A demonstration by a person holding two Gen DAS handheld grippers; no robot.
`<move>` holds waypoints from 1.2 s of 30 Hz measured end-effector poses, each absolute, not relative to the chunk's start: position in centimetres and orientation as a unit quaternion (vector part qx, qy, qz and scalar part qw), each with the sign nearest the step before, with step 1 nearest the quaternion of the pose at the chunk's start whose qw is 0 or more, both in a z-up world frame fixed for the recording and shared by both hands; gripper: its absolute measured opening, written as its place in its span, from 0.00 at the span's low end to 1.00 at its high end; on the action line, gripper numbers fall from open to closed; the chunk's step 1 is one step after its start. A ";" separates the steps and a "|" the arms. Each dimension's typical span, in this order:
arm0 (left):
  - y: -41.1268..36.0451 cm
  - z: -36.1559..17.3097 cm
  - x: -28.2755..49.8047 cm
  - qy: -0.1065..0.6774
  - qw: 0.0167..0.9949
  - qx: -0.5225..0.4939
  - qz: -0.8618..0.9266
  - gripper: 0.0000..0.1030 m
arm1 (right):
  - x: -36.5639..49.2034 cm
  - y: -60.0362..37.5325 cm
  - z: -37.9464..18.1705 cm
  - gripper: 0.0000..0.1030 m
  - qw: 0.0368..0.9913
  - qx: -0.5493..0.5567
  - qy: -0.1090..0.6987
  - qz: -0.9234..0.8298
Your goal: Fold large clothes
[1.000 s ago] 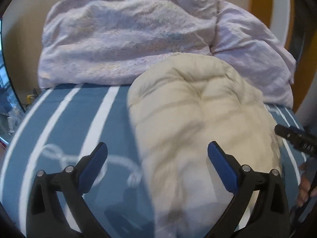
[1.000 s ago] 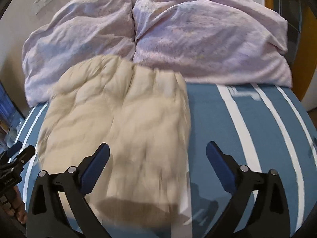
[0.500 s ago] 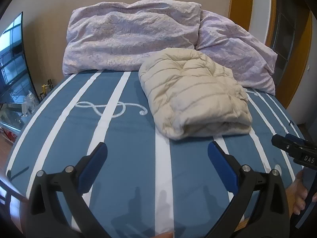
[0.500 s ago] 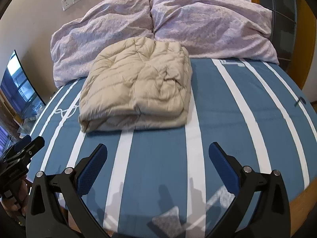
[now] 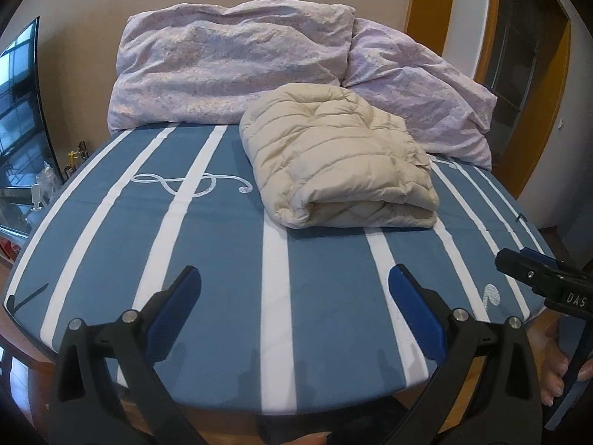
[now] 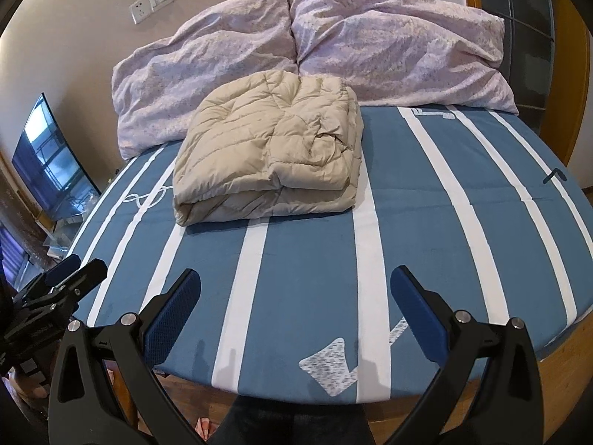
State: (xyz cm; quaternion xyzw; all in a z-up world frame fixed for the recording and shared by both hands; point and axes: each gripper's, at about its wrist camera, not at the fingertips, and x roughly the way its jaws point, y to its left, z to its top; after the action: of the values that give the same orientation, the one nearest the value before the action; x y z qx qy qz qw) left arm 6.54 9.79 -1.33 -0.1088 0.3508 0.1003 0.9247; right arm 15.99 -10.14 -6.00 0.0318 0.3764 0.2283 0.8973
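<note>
A cream quilted puffer garment (image 5: 341,159) lies folded into a thick rectangle on the blue white-striped bed (image 5: 222,259), near the pillows. It also shows in the right wrist view (image 6: 270,152). My left gripper (image 5: 294,289) is open and empty, held back over the bed's near edge, well short of the garment. My right gripper (image 6: 296,289) is open and empty, also back at the near edge. Each gripper shows at the edge of the other's view: the right one (image 5: 537,278) and the left one (image 6: 59,285).
Two lilac pillows (image 5: 237,70) (image 6: 400,44) lean against the wall behind the garment. A TV screen (image 6: 52,155) stands to the left of the bed. An orange door frame (image 5: 430,3) is at the right. The bed's wooden rim (image 6: 556,352) runs below the sheet.
Both grippers have pulled back from the folded garment to the bed's near edge. The garment stays folded on the bed. Both grippers stayed open.
</note>
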 end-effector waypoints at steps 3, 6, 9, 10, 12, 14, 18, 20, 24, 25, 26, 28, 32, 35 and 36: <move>9.4 -1.3 6.4 0.350 0.925 -0.108 0.096 0.98 | 15.7 -10.0 -5.9 0.99 0.896 0.034 0.377 0.233; 9.2 -1.3 6.4 0.351 0.925 -0.109 0.091 0.98 | 15.5 -9.8 -5.9 0.99 0.895 0.031 0.376 0.237; 9.2 -1.3 6.5 0.352 0.925 -0.112 0.089 0.98 | 15.4 -9.6 -6.0 0.99 0.895 0.029 0.375 0.239; 9.2 -1.3 6.5 0.353 0.925 -0.114 0.088 0.98 | 15.4 -9.6 -6.0 0.99 0.895 0.030 0.376 0.239; 9.3 -1.3 6.5 0.354 0.924 -0.116 0.087 0.98 | 15.4 -9.6 -6.1 0.99 0.894 0.031 0.377 0.238; 9.3 -1.3 6.5 0.355 0.923 -0.118 0.085 0.98 | 15.3 -9.6 -6.1 0.99 0.893 0.033 0.379 0.239; 9.5 -1.5 6.6 0.359 0.922 -0.124 0.079 0.98 | 15.4 -9.5 -6.2 0.99 0.891 0.034 0.383 0.243; 9.5 -1.6 6.7 0.360 0.921 -0.126 0.075 0.98 | 15.4 -9.5 -6.3 0.99 0.889 0.037 0.385 0.246; 9.3 -1.6 6.6 0.359 0.922 -0.130 0.066 0.98 | 15.5 -9.7 -6.3 0.99 0.886 0.044 0.388 0.250; 9.3 -1.7 6.7 0.358 0.922 -0.131 0.064 0.98 | 15.6 -9.8 -6.4 0.99 0.885 0.046 0.389 0.251; 9.3 -1.7 6.7 0.358 0.922 -0.133 0.063 0.98 | 15.6 -9.8 -6.4 0.99 0.885 0.047 0.390 0.252; 9.3 -1.6 6.7 0.359 0.922 -0.133 0.064 0.98 | 15.6 -9.8 -6.3 0.99 0.884 0.049 0.390 0.253; 9.3 -1.7 6.7 0.358 0.922 -0.133 0.062 0.98 | 15.5 -9.8 -6.3 0.99 0.884 0.047 0.389 0.254; 9.1 -1.7 6.8 0.357 0.923 -0.133 0.059 0.98 | 15.5 -9.8 -6.3 0.99 0.884 0.048 0.389 0.254; 9.1 -1.7 6.8 0.357 0.923 -0.133 0.058 0.98 | 15.5 -9.8 -6.3 0.99 0.884 0.048 0.389 0.253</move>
State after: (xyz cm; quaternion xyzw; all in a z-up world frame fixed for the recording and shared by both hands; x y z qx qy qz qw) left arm 6.78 9.09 -1.72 -0.1328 0.3571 0.0583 0.9227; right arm 15.50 -9.76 -6.26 0.0476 0.3891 0.2535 0.8844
